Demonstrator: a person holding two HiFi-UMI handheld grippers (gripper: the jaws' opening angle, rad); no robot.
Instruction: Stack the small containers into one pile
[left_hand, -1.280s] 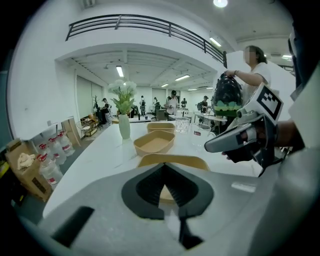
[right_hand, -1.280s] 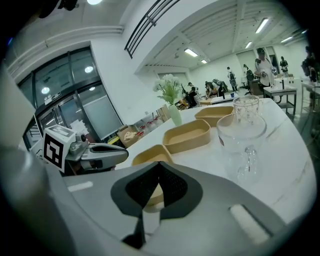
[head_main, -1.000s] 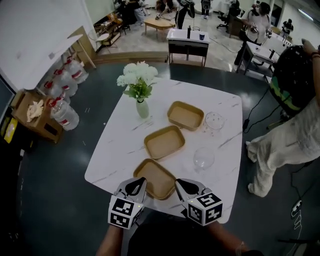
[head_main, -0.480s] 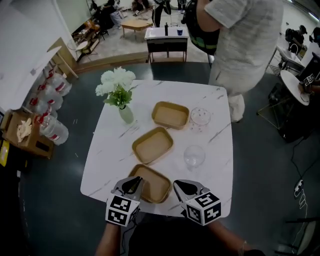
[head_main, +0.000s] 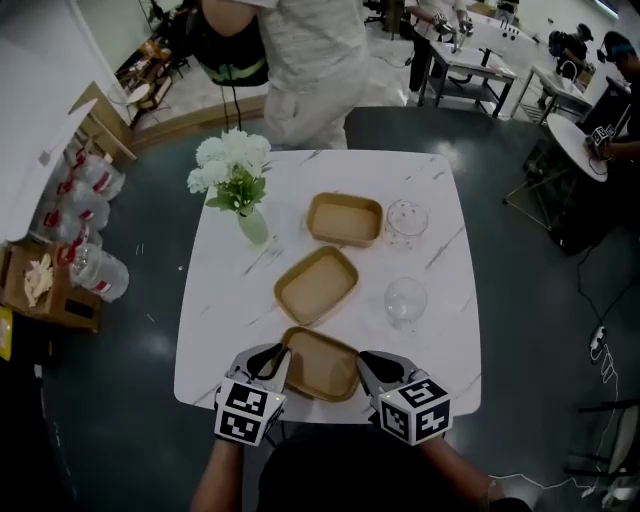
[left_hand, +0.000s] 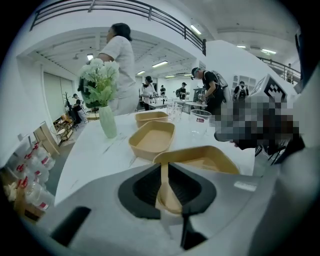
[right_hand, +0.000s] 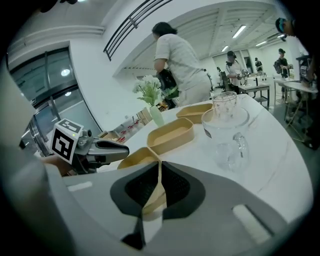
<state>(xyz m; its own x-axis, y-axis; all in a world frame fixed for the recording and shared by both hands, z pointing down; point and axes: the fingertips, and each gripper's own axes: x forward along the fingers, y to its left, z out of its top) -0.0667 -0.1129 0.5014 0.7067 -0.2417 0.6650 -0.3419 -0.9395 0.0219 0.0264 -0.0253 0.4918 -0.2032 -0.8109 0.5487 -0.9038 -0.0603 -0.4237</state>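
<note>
**Flanking the near container from both sides**

The near shallow rectangular tan paper container (head_main: 322, 365) lay slightly skewed at the front edge of the white marble-patterned table (head_main: 225, 300), its floor bare. The left gripper (head_main: 276, 357) and the right gripper (head_main: 369, 366) pointed forward and downward at either side of it, with their marker cubes toward the person. The right gripper's jaws were clenched on the right-hand rim. The left gripper's jaws had just been opening. The left-hand rim stood between them, but the pads seemed eased off it.

Beyond, apart in a diagonal row, lay a matching middle container (head_main: 316, 284) and far container (head_main: 345, 219), both showing only bare tan floors. A nearer clear glass cup (head_main: 405, 300) stood right of the middle container, and a farther clear glass cup (head_main: 407, 218) stood just beside the far one. A pale green vase (head_main: 252, 226) held white flowers (head_main: 232, 160).
</note>
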